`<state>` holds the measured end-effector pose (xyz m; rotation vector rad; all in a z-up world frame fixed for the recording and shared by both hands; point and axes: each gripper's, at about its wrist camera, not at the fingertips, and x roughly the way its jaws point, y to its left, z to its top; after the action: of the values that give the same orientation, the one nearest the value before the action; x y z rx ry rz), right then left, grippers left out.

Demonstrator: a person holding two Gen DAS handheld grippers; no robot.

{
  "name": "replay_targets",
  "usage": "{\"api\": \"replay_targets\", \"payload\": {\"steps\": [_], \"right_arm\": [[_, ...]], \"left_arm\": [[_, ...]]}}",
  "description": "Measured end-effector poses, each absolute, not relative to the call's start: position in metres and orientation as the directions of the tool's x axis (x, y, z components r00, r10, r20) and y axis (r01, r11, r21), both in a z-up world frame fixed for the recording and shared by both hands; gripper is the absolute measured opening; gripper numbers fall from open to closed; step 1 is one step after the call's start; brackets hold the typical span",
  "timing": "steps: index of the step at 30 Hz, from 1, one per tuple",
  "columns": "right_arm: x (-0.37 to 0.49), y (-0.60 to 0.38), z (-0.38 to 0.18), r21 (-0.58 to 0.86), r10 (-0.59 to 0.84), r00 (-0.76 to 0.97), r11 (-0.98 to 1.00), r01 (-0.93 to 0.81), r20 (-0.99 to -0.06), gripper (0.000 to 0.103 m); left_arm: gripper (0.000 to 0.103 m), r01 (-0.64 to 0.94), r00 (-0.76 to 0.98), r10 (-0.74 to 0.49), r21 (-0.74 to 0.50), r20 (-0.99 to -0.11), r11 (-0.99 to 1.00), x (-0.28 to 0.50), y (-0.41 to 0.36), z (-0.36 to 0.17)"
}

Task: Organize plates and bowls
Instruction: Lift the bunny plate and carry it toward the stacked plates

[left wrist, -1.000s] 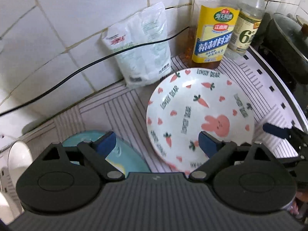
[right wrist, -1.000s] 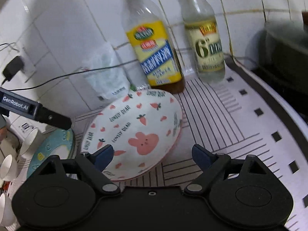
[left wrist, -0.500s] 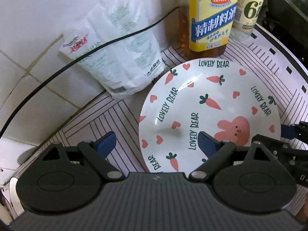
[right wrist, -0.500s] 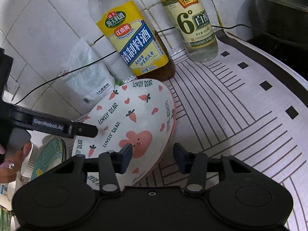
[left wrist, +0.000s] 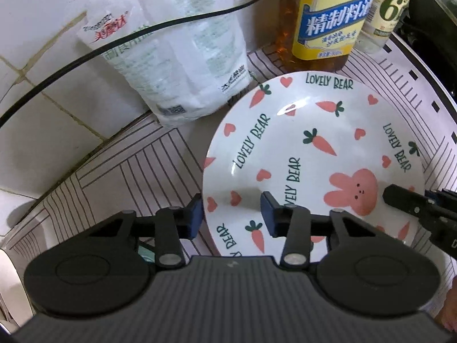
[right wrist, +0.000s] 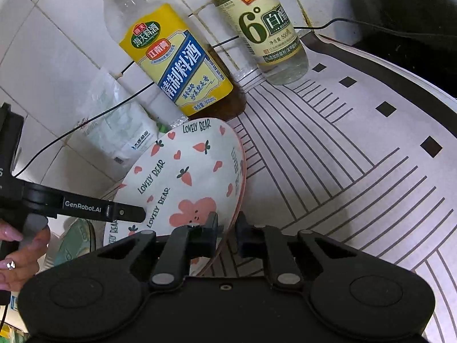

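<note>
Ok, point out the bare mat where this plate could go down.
Free: striped mat right of the bunny plate, in front of the vinegar bottle. Crowded: back-left corner, with the cooking wine bottle and white bag close to the plate.

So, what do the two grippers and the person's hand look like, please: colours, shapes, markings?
Both grippers are matte black, each with two round discs joined by slim linkage bars with silver pivot pins. The left gripper has a ribbed grey housing and dark blue finger pads; white GenRobot.AI lettering shows on its finger. The right gripper has a smooth black housing. The person's hand has pink nails and a ring.
</note>
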<state>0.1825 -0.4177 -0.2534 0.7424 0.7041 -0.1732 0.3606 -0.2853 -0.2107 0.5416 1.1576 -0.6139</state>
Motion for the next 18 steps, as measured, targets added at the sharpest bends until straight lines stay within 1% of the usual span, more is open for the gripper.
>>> {"api": "replay_targets", "payload": {"steps": [2, 4, 9, 18], "right_arm": [[0.183, -0.419, -0.253, 0.567, 0.104, 0.759, 0.730, 0.380, -0.643, 0.016], [0.185, -0.419, -0.251, 0.561, 0.110, 0.750, 0.735, 0.380, -0.653, 0.016], [0.181, -0.416, -0.242, 0.528, 0.115, 0.737, 0.770, 0.358, -0.666, 0.016], [0.161, -0.410, -0.222, 0.535, 0.145, 0.755, 0.790, 0.301, -0.640, 0.016]], "left_arm": [[0.033, 0.682, 0.278, -0.155, 0.081, -0.948, 0.727, 0.361, -0.285, -0.210], [0.032, 0.662, 0.262, -0.147, 0.067, -0.954, 0.747, 0.364, -0.281, -0.208], [0.032, 0.638, 0.234, -0.181, 0.011, -0.955, 0.770, 0.357, -0.266, -0.197], [0.032, 0.567, 0.250, -0.250, -0.068, -0.935, 0.821, 0.333, -0.235, -0.161]]}}
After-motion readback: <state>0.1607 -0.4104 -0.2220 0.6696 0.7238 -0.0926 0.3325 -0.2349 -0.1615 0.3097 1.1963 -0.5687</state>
